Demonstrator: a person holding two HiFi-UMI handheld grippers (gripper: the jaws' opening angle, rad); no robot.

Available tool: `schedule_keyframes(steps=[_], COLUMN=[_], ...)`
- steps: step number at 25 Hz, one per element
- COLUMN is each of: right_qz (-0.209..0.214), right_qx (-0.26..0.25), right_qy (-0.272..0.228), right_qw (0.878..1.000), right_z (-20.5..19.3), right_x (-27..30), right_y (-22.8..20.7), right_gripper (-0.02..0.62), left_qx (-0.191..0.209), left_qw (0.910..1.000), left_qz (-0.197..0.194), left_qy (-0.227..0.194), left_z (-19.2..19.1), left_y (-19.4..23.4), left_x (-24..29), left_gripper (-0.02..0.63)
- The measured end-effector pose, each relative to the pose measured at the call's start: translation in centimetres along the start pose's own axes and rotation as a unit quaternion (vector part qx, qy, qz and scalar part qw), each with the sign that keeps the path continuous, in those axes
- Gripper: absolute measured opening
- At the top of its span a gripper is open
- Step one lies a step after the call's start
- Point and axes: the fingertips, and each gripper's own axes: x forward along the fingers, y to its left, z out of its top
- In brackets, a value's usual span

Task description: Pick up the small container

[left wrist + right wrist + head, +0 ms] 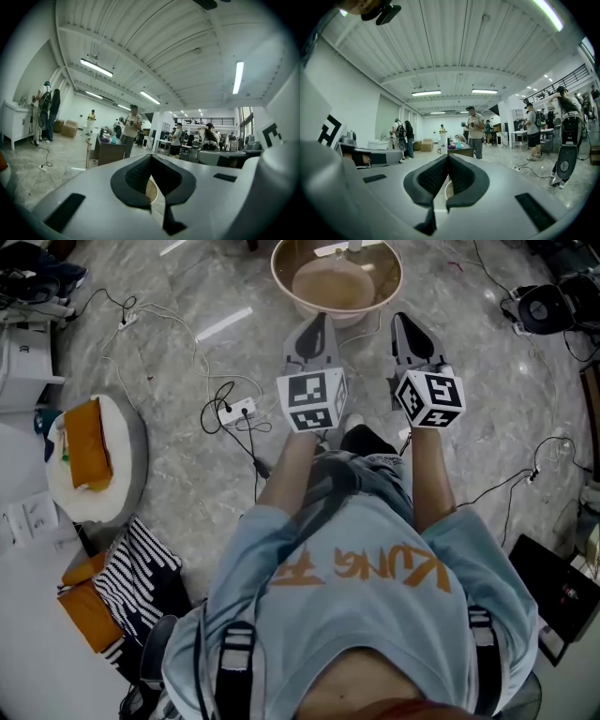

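Note:
A round beige basin with brownish contents stands on the marble floor just ahead of me. It is the only container I can make out. My left gripper and right gripper are held side by side, level, pointing at the basin's near rim and apart from it. In the left gripper view the left gripper has its dark pads meeting at the tips, with nothing between them. The right gripper is shut the same way, empty. A pale curved rim shows through the gap below the pads.
A white power strip with trailing cables lies left of the grippers. A round white cushion with an orange item sits at far left, a striped cloth below it. A black fan and cables are at right. People stand across the room.

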Motion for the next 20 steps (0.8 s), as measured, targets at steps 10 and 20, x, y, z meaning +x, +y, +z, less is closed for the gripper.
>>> schedule_keyframes(steps=[10,20], right_qz=[0.004,-0.007], right_qx=[-0.001,0.026], right_qy=[-0.015,-0.013], right_qw=[1.000,1.000], right_z=[0.8,-0.6], right_x=[5.8,17.5], right_y=[-1.8,-10.5], right_gripper=[0.011,0.011], left_qx=[-0.002,0.001], left_qw=[0.9998,0.9996], left_qz=[0.017,0.027], left_qy=[-0.013,0.011], left_z=[1.0,0.2], left_y=[3.5,6.5], left_x=[4.5,18.0], left_gripper=[0.023,0.023])
